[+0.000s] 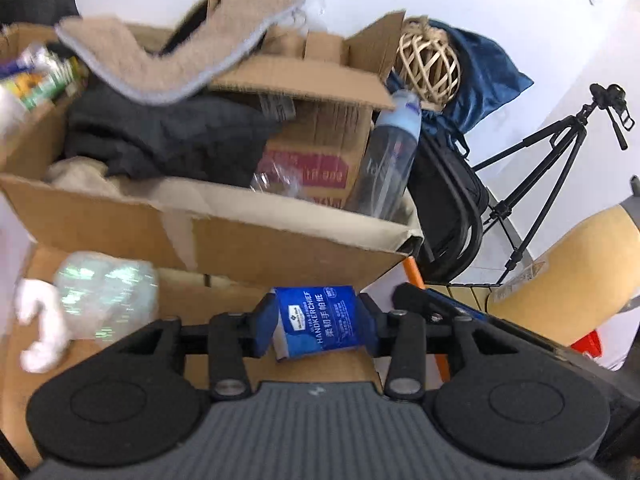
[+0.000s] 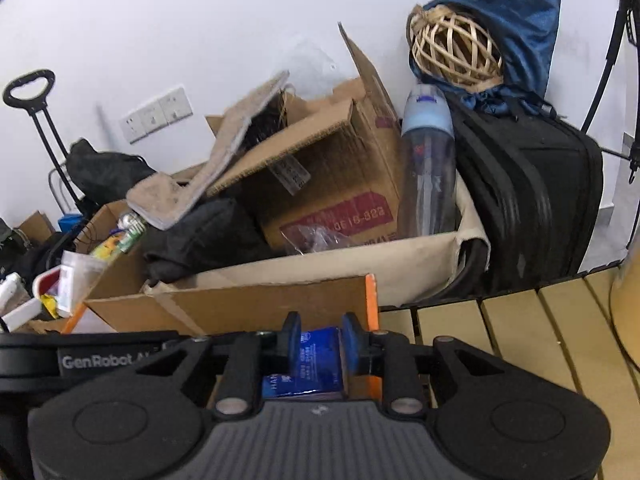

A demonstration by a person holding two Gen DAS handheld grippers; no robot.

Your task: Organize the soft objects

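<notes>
My left gripper is shut on a blue handkerchief tissue pack, held just in front of a large open cardboard box. My right gripper is shut on another blue tissue pack, with a second blue pack lying under it. The box holds a dark cloth, a beige mat draped over a smaller carton, and a clear water bottle. The same box, mat and bottle show in the right wrist view.
A white soft toy and a plastic-wrapped bundle lie at left. A black bag, a blue sack with a wicker ball, a tripod and a slatted wooden table stand at right.
</notes>
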